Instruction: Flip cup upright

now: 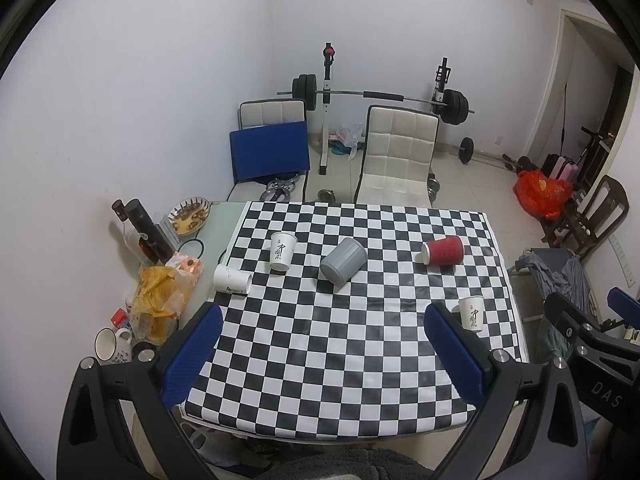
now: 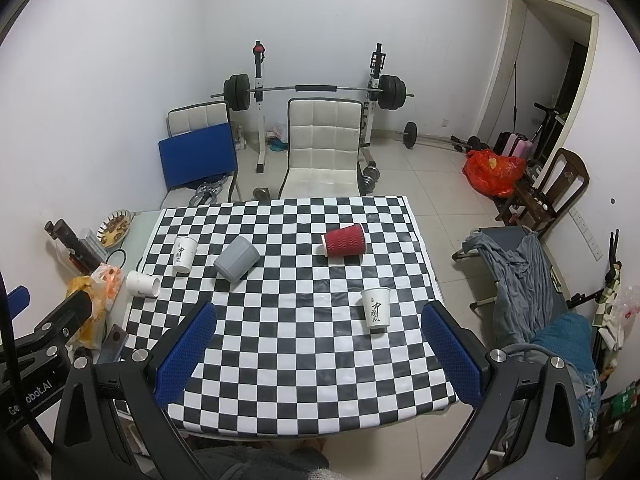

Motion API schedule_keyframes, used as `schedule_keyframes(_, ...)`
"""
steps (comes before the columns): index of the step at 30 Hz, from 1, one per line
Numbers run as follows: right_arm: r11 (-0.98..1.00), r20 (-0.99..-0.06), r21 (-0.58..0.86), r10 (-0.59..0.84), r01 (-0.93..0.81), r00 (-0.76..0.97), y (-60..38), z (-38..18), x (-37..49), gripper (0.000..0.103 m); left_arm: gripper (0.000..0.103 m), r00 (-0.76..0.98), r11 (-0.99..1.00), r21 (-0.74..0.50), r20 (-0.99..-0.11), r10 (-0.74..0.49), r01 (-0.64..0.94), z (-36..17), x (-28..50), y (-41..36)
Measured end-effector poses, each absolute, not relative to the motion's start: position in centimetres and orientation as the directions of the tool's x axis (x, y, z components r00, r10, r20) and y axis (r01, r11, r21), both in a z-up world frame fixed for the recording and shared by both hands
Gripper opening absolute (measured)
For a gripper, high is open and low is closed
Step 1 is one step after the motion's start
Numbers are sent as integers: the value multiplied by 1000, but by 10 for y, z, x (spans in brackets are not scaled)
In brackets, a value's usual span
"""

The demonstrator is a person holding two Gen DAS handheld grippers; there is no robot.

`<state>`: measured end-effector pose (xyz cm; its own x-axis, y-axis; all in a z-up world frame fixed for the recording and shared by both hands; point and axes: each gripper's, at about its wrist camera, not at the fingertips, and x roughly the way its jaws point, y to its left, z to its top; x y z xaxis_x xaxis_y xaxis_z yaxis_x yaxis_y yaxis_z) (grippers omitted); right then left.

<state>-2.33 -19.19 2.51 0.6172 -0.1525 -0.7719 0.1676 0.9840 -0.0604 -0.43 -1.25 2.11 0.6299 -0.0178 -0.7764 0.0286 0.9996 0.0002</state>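
Observation:
On the checkered table (image 1: 360,360) (image 2: 304,360) a red ribbed cup (image 1: 443,251) (image 2: 345,241) lies on its side at the far right. A grey cup (image 1: 343,265) (image 2: 237,258) lies tipped near the middle. A white cup (image 1: 232,279) (image 2: 143,283) lies on its side at the left edge. Two white printed cups stand upright, one far left (image 1: 281,251) (image 2: 184,254), one at the right (image 1: 472,313) (image 2: 376,310). My left gripper (image 1: 322,354) and right gripper (image 2: 320,354) are both open and empty, above the table's near edge.
Clutter sits left of the cloth: dark bottles (image 1: 144,230), a snack dish (image 1: 189,216), a yellow bag (image 1: 160,300), a mug (image 1: 110,345). White chairs (image 1: 396,156) and a barbell rack (image 1: 384,96) stand behind the table. A folding cot (image 2: 520,272) stands to the right.

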Motion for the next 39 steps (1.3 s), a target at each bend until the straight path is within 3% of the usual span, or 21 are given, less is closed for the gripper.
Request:
schedule_keyframes(11, 984, -775, -52, -146, 169, 615, -193, 25, -24, 103, 103, 636, 1000, 5, -771, -12, 25, 20, -5, -12)
schedule_keyframes(18, 966, -805, -42, -185, 256, 564, -214, 11, 12, 103, 103, 669, 994, 107, -740, 69, 17, 4, 32, -33)
schedule_keyframes(30, 901, -901, -77, -246, 427, 357, -321, -163, 121, 103, 103, 592, 945, 263, -799, 102, 193, -119, 144, -118)
schedule_keyframes(39, 883, -956, -60, -184, 465, 226, -397, -286, 195, 103, 103, 543, 874, 358, -829, 135, 330, -215, 226, -204)
